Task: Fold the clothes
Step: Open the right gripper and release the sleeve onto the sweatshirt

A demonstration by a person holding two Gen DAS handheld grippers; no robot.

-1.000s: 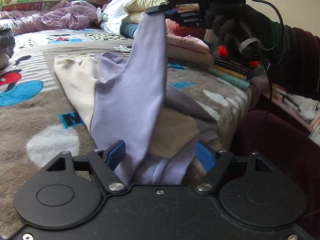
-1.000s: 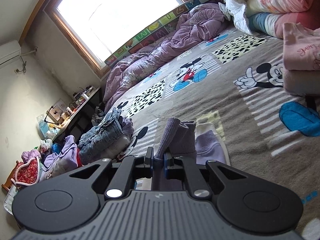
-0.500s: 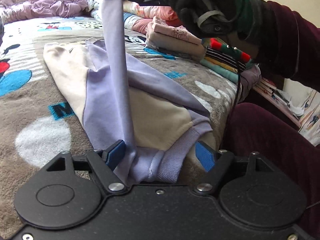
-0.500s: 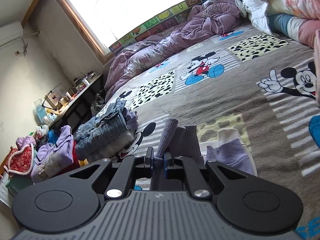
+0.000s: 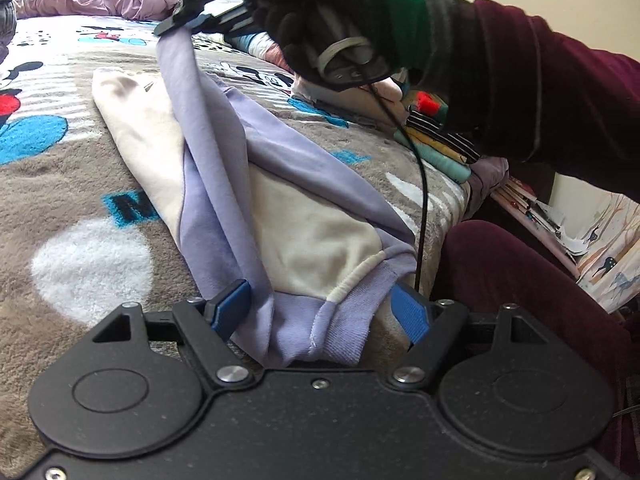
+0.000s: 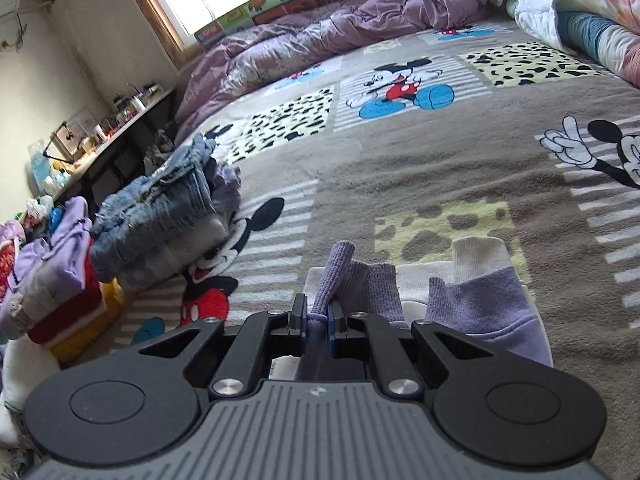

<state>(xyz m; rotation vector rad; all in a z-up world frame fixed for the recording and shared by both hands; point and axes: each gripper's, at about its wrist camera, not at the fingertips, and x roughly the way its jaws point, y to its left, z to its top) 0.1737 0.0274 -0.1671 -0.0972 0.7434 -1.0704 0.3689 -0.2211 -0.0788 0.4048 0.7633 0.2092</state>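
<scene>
A lilac-and-cream sweatshirt point(image 5: 312, 232) lies on the cartoon-mouse blanket point(image 5: 60, 200). Its ribbed lilac hem point(image 5: 340, 332) sits between the blue pads of my left gripper point(image 5: 320, 312), which stands open; the left pad brushes the sleeve and the right pad is clear of the cloth. My right gripper point(image 5: 176, 26), held by a black-gloved hand point(image 5: 320, 20), is shut on the lilac sleeve point(image 5: 208, 128) and holds it taut above the garment's far left part. In the right wrist view the sleeve cuff point(image 6: 352, 280) is pinched in the right gripper point(image 6: 318, 316), with the other cuff point(image 6: 480, 296) lying beside it.
Folded clothes are stacked at the bed's right edge point(image 5: 440, 140). A pile of jeans point(image 6: 160, 208) sits to the left and a purple quilt point(image 6: 360, 12) lies bunched at the back. The person's maroon-clad knee point(image 5: 520, 280) is beside the bed, and a cluttered desk point(image 6: 100, 132) lines the left wall.
The right gripper has carried the sleeve leftwards across the sweatshirt and a little lower. The left gripper has stayed at the hem, still open.
</scene>
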